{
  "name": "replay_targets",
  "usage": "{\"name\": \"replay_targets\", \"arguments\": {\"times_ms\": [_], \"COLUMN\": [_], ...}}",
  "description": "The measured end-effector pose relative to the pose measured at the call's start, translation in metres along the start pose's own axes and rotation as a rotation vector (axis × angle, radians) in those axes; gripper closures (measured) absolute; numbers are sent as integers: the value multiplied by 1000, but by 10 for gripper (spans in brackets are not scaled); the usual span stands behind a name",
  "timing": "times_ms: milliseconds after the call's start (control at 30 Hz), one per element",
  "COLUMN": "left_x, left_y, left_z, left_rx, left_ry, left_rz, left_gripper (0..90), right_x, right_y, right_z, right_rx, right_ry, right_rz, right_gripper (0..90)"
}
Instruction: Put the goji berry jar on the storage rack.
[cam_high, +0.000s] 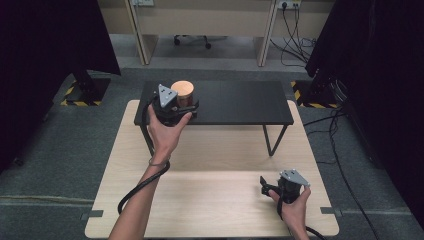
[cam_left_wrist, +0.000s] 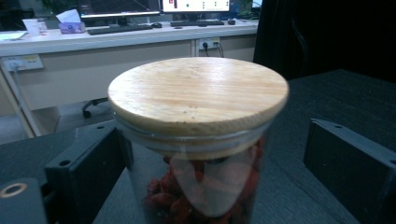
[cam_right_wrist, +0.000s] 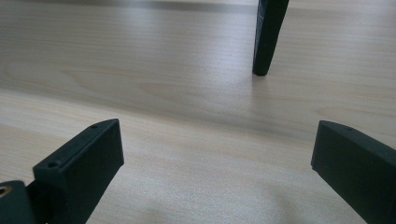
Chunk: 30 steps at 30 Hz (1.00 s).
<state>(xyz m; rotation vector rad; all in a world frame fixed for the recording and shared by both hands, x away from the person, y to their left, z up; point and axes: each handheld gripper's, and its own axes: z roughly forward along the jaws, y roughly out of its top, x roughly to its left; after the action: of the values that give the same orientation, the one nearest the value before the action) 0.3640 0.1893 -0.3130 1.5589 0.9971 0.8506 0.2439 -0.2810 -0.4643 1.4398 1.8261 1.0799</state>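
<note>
The glass jar (cam_left_wrist: 201, 186) stands upright on the black shelf (cam_high: 240, 102), near the left end of it, and it is closed by a round wooden lid (cam_left_wrist: 198, 93). Through the glass, something red (cam_left_wrist: 161, 198) is visible in the lower part of the jar; what exactly it is, I cannot tell. In the high view the lid (cam_high: 182, 89) appears as a light brown disc just beside the grey three-cornered plate of the left gripper (cam_high: 172, 107).

The left gripper (cam_left_wrist: 210, 177) has its two black jaws on both sides of the jar. The jaws are spread: the right one stands clearly apart from the glass, and the left one is just beside the glass, but if it touches or not I cannot say. So the jar is between the jaws and is not pinched. The person's left hand (cam_high: 165, 132) holds this gripper from the near side of the shelf, and its cable (cam_high: 142, 187) goes back along the forearm over the wooden table (cam_high: 210, 200).

The black shelf stands on thin black legs on the light wooden table. One leg (cam_right_wrist: 268, 32) is seen in the right gripper view, with its foot resting on the wood.

The right gripper (cam_high: 272, 189) is well apart from the jar, low over the near right part of the table, in the person's right hand (cam_high: 295, 205). Its jaws are spread wide too and hold nothing; between them there is only the bare table surface (cam_right_wrist: 196, 140).
</note>
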Motion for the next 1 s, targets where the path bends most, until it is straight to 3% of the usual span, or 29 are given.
{"name": "replay_targets", "arguments": {"times_ms": [133, 233, 300, 367, 500, 700, 1000], "left_x": [-3, 1, -3, -1, -6, -17, -31], "left_y": [-1, -8, -10, -16, -27, -52, -97], "left_z": [-13, -24, -31, -39, -55, -75, -93], "left_rx": [14, -2, 7, -6, -7, 4, 4], "left_ry": [3, -15, 0, -23, -25, -50, -73], "left_rz": [21, 2, 4, -2, 7, 38, 37], "left_gripper": [40, 31, 29, 28, 30, 33, 36], "right_x": [0, 0, 0, 0, 1, 1, 1], "right_y": [0, 0, 0, 0, 0, 0, 0], "right_z": [0, 0, 0, 0, 0, 0, 0], "right_rx": [-1, -1, -2, 1, 0, 0, -3], "right_ry": [0, 0, -1, -3, -4, -5, -7], "right_rz": [1, 2, 1, 1, 1, 2, 1], "right_gripper": [24, 24, 24, 24, 24, 24, 24]}}
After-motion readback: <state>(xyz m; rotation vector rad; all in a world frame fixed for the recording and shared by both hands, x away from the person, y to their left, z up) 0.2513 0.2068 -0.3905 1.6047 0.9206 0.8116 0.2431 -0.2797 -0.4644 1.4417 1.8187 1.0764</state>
